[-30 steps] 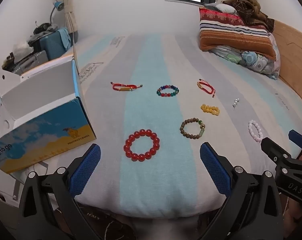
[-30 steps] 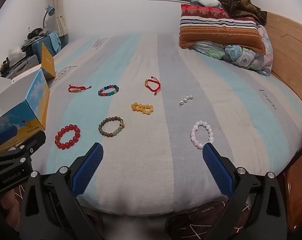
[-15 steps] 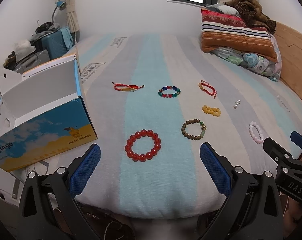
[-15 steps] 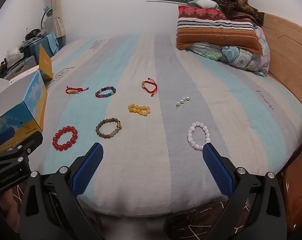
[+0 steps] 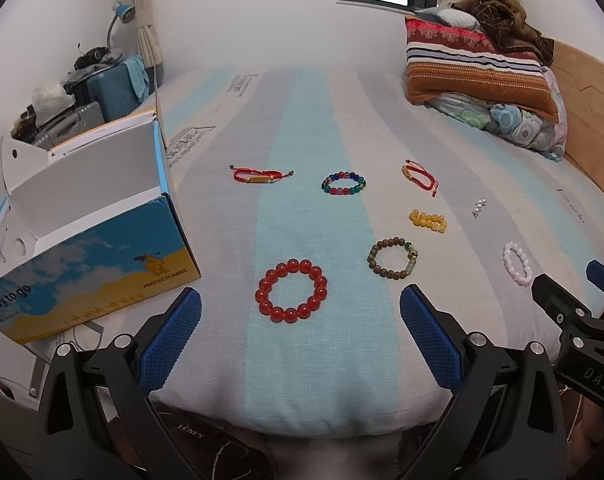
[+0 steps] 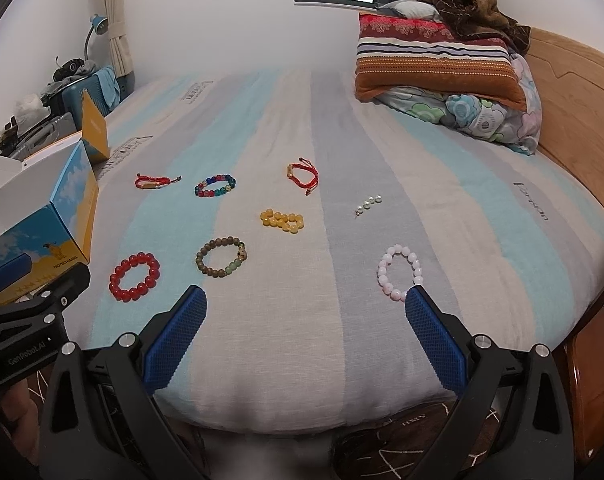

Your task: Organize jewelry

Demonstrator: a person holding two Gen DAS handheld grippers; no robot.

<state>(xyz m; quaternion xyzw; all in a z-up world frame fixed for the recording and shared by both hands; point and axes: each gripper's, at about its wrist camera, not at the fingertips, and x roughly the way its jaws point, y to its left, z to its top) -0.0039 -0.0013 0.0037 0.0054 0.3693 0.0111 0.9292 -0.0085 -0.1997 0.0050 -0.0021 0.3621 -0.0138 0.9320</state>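
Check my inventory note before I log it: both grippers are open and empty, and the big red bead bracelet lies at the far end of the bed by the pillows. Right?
One thing is off. The red bead bracelet lies near the front edge of the bed, just ahead of the left gripper, as the left wrist view shows. Both the left and the right gripper are open and empty.

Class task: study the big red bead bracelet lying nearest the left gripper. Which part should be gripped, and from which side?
Probably the near arc of the red bracelet, approached from above: it lies flat as an open ring on the bed, so one finger can go inside and one outside. The left gripper is open.
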